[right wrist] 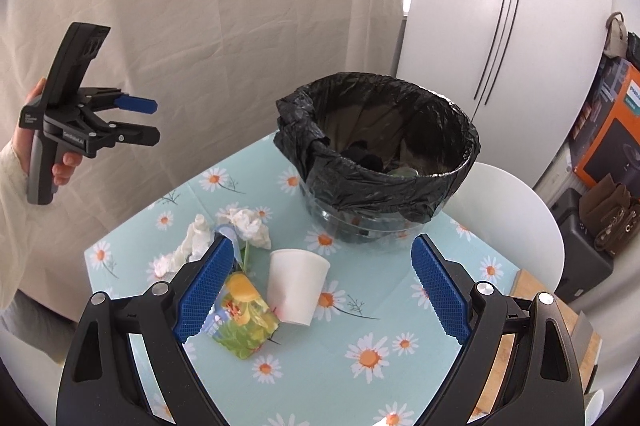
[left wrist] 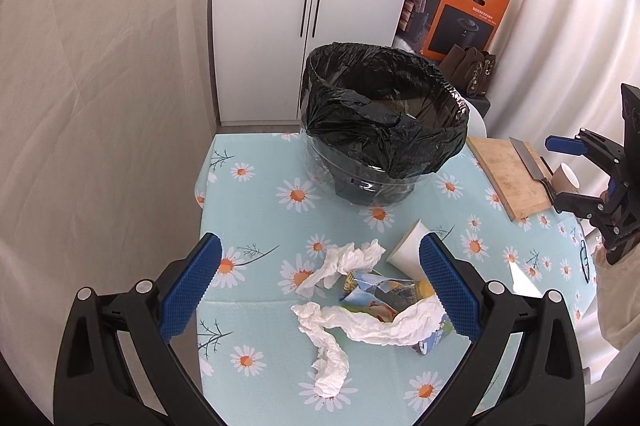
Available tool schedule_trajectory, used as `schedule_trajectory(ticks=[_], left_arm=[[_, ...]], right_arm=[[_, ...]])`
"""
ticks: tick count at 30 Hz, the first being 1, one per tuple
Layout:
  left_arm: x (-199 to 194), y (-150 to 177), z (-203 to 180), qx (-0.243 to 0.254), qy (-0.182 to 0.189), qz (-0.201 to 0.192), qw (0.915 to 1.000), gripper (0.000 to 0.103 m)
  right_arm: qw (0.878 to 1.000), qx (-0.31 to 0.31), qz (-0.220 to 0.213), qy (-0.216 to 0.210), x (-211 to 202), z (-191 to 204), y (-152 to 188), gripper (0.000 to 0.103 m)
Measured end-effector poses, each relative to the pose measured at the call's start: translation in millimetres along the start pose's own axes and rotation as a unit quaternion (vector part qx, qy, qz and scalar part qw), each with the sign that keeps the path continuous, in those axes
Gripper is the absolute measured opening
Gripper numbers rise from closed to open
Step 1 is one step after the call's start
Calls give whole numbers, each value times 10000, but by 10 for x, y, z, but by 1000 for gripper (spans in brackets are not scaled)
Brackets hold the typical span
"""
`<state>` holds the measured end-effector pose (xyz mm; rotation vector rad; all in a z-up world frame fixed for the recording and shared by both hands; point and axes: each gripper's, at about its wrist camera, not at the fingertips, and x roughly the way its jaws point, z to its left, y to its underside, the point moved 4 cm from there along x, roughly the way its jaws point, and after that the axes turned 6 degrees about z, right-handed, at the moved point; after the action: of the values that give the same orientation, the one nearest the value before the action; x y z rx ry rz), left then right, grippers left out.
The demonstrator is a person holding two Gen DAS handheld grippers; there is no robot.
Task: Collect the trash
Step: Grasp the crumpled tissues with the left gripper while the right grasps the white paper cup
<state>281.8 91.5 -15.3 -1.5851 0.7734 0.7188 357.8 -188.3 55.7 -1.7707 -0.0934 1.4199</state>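
Observation:
A trash bin lined with a black bag [left wrist: 384, 113] stands at the far side of the daisy-print table; it also shows in the right wrist view [right wrist: 384, 153]. Near it lie crumpled white tissues [left wrist: 348, 258] [right wrist: 248, 222], a long twisted tissue [left wrist: 360, 322], a crushed colourful carton [left wrist: 376, 294] [right wrist: 244, 318] and a tipped white paper cup [left wrist: 408, 246] [right wrist: 296, 286]. My left gripper [left wrist: 320, 290] is open above the tissues and carton. My right gripper [right wrist: 320, 290] is open above the cup, holding nothing.
A wooden cutting board [left wrist: 508, 173] with a cleaver [left wrist: 528, 153] and a brown cup [left wrist: 564, 177] sits at the table's right. A white chair [right wrist: 516, 218] stands behind the bin. Boxes and bags [left wrist: 460, 13] are stacked beyond. Curtain on the left.

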Motion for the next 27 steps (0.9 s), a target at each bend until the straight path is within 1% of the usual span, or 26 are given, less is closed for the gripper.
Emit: schedule_trajectory(ticks=[5,9,13,16,21,24,27], left_arm=[[76,227,-84,-69,6,126,9999,97],[224,389,-114,-191,123,277,9994,97],[411,525,-77,-393,14,447,9982,97],[542,608,-50,-518,178,583,9968,97],[810,717,29,-793,210,721,9940,97],[992,776,60,-947,212,869,9915,97],[1149,830,68,-893,82,1020,9907,97]], right_arm=[[9998,76,156,-90,136,9,154,86],[9991,205,288,-213,304,1,253,86],[9966,495,524,-408,560,-76,329,87],[9941,676,647,-542,712,-130,357,87],[9926,628,910,-502,995,-157,346,88],[9901,727,1087,-500,1194,-190,342,88],[9867,845,1264,-575,1403,-192,373,88]])
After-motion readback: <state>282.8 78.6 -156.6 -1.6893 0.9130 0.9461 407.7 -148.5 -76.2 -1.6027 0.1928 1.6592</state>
